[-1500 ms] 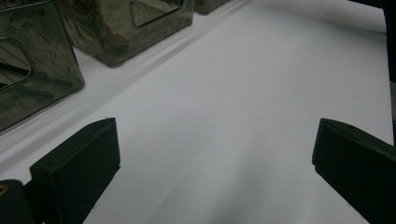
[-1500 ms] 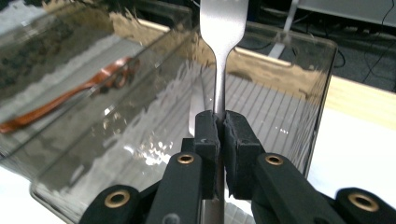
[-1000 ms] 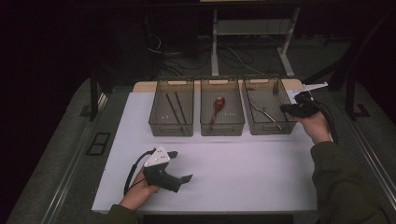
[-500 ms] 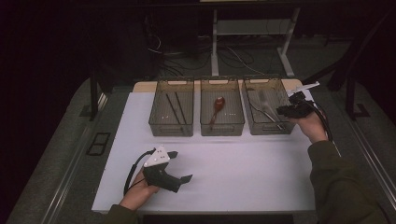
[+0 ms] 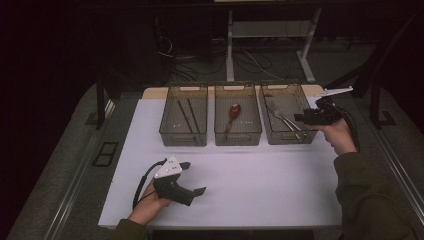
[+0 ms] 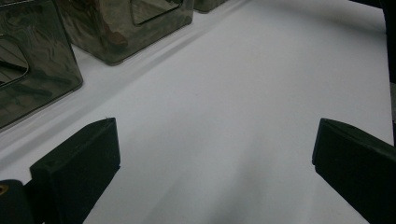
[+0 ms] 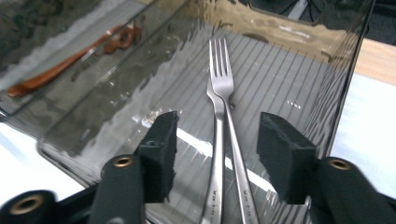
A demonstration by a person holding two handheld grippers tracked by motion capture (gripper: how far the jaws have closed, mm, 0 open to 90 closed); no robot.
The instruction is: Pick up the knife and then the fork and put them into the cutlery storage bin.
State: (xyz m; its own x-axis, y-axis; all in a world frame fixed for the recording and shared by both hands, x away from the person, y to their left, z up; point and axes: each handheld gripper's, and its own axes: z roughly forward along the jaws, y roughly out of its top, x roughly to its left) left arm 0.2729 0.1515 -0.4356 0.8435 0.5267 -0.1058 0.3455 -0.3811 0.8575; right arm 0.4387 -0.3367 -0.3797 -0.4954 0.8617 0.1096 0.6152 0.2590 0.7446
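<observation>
Now right tongs (image 7: 215,154) have dropped lower over the far-right bin (image 5: 289,138), spread and straddling two forks (image 7: 223,140), likely a pick; left tongs (image 5: 192,177) stay released near the tabletop's (image 5: 260,180) front edge.

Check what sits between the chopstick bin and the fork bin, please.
The middle bin, holding a reddish-brown spoon, sits between the chopstick bin and the fork bin in the high view.
</observation>
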